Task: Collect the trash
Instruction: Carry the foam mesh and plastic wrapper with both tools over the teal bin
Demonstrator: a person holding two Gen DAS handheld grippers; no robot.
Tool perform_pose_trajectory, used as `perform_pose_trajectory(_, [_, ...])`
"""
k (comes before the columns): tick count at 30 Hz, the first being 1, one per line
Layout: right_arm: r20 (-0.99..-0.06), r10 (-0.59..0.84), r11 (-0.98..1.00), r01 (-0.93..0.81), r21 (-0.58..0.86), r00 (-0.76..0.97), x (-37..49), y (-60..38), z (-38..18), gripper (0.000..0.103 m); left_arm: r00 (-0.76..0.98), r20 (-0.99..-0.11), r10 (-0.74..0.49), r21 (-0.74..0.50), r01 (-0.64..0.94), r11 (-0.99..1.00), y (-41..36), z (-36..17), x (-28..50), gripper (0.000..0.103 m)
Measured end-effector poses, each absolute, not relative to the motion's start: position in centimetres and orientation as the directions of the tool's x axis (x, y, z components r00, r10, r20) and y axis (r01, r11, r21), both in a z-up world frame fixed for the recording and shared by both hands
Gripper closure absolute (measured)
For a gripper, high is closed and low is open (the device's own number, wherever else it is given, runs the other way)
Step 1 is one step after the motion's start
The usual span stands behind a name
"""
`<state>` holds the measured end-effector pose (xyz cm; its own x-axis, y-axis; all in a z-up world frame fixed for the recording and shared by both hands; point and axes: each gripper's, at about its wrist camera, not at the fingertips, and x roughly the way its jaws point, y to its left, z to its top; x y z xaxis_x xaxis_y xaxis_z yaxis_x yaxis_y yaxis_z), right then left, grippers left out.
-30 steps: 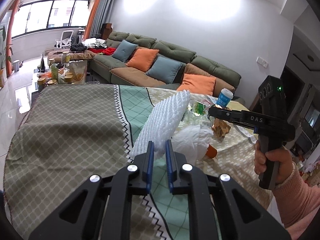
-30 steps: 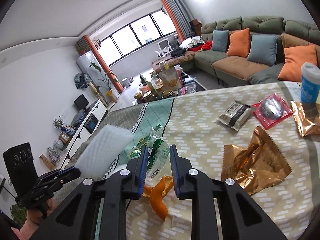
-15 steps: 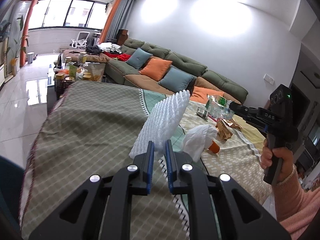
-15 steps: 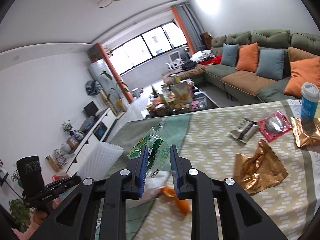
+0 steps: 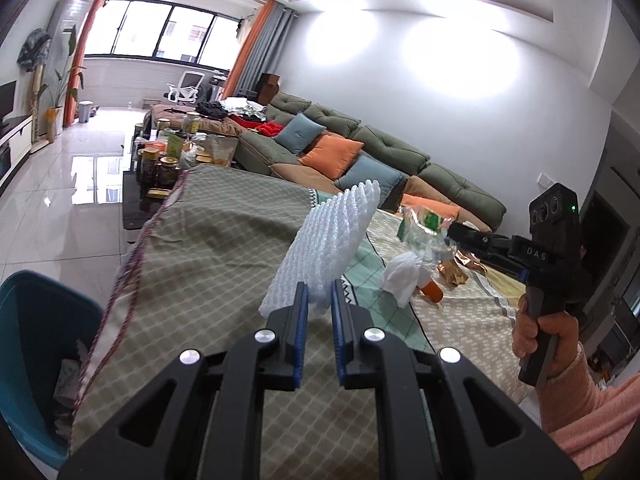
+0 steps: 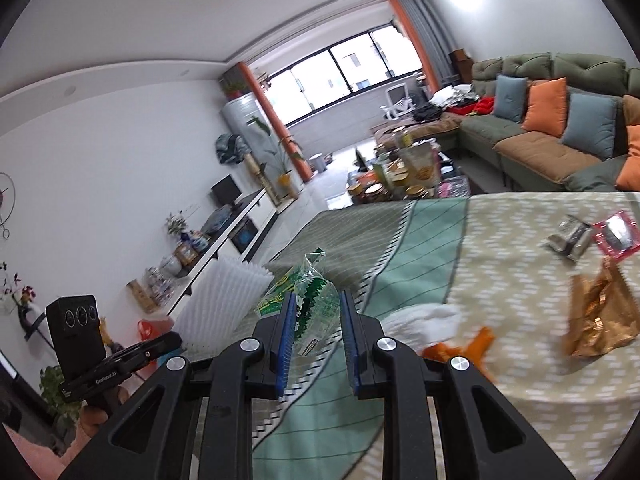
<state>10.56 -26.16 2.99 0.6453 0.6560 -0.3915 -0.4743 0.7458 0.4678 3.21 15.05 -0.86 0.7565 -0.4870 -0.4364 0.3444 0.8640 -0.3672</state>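
foam netting (image 5: pixel 332 240) in left claw (image 5: pixel 319 300) — wrapper (image 6: pixel 304 300) in right claw (image 6: pixel 318 316)

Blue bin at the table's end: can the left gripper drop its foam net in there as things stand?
Probably yes. The left gripper, shut on the foam net, is above the table, and the bin stands open-topped by the table's edge with nothing between them.
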Motion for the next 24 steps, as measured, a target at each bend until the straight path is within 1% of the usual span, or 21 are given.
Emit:
perform_pose_trajectory(10, [-0.415,0.712,0.701,-0.533,0.474,0.567,11.0,-21.8,2.0,0.081,0.793,-0.424,-0.437,-0.376,0.285,0.882,17.5,-0.8,1.2,0.09])
perform_pose_trajectory(24, [-0.431,0.776,0.628,-0.622,0.467,0.46,10.8,-15.9,2.2,0.081,0.847,-0.409,-0.34,-0.385,0.178,0.906,22.2,-0.5,-1.5,0.09])
